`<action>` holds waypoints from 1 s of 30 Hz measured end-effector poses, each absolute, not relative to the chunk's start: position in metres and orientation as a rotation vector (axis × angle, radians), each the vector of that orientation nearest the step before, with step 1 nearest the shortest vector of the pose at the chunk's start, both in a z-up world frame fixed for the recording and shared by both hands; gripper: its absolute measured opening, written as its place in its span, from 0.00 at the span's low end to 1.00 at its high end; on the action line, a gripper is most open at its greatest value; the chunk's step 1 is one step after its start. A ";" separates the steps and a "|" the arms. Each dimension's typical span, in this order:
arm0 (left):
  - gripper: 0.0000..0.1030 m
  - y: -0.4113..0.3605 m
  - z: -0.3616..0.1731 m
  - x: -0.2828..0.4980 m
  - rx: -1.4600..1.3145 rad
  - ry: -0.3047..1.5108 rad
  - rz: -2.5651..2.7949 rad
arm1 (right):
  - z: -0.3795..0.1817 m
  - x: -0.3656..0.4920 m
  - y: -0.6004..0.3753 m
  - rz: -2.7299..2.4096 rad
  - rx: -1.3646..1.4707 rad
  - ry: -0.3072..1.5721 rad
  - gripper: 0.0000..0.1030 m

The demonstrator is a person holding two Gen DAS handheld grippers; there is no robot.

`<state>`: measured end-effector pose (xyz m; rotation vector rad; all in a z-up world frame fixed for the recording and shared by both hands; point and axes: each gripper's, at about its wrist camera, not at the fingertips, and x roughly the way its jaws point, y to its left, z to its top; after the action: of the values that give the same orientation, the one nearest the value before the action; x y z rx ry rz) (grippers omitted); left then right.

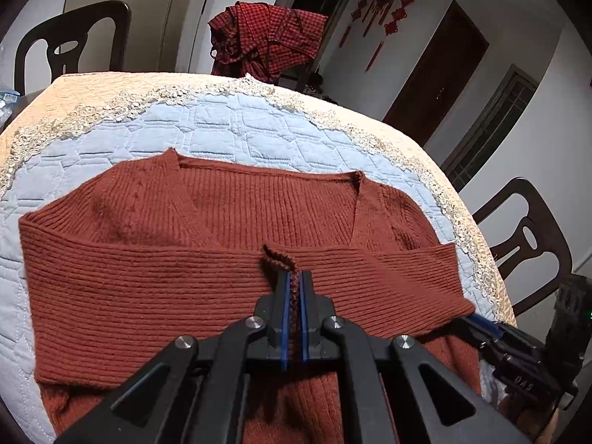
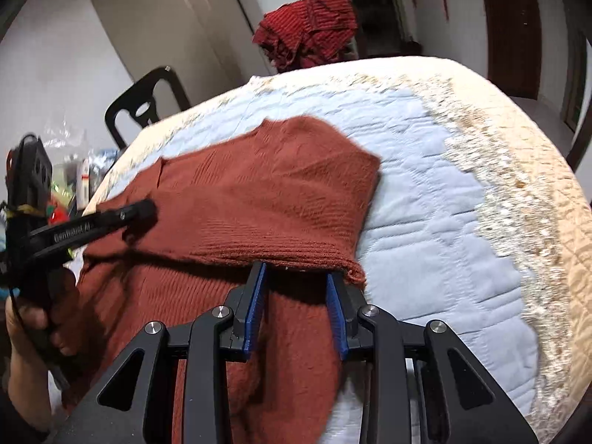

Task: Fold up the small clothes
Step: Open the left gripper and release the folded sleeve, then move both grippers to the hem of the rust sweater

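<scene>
A rust-red sweater (image 1: 207,222) of matt ribbed knit is seen on a quilted pale-blue cloth (image 1: 229,125) edged with rough cream lace (image 1: 436,181).

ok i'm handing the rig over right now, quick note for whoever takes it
Left claw: shut on a pinched ridge of the rust sweater, at the band folded across its middle.
Right claw: open, tips tucked under the folded sleeve edge on the right side.
Sweater lies on the blue quilted mat, neckline at the far side.
Done: sleeves folded across the body.
Left: fold the body, flatten it. The red checked garment waits on a chair behind.
</scene>
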<state>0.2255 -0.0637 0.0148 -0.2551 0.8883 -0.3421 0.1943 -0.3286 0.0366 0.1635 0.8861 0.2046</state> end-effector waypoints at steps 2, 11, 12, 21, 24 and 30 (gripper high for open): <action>0.06 -0.064 0.008 0.228 -0.249 0.904 -0.336 | 0.037 0.191 -0.333 0.193 0.177 0.879 0.30; 0.12 -0.051 0.020 0.213 -0.203 0.875 -0.314 | 0.043 0.172 -0.330 0.197 0.143 0.875 0.32; 0.18 -0.047 0.023 0.211 -0.196 0.864 -0.302 | 0.045 0.169 -0.331 0.196 0.149 0.866 0.32; 0.22 -0.073 0.032 0.206 -0.143 0.840 -0.354 | 0.056 0.186 -0.317 0.215 0.093 0.807 0.31; 0.22 -0.082 0.017 0.207 -0.116 0.890 -0.360 | 0.035 0.199 -0.317 0.175 0.073 0.881 0.20; 0.22 -0.081 0.017 0.204 -0.114 0.879 -0.363 | 0.046 0.195 -0.321 0.191 0.096 0.849 0.19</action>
<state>0.2038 -0.0813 0.0165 -0.1139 0.8792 -0.3628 0.1947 -0.3215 0.0459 0.0958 0.8489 0.1915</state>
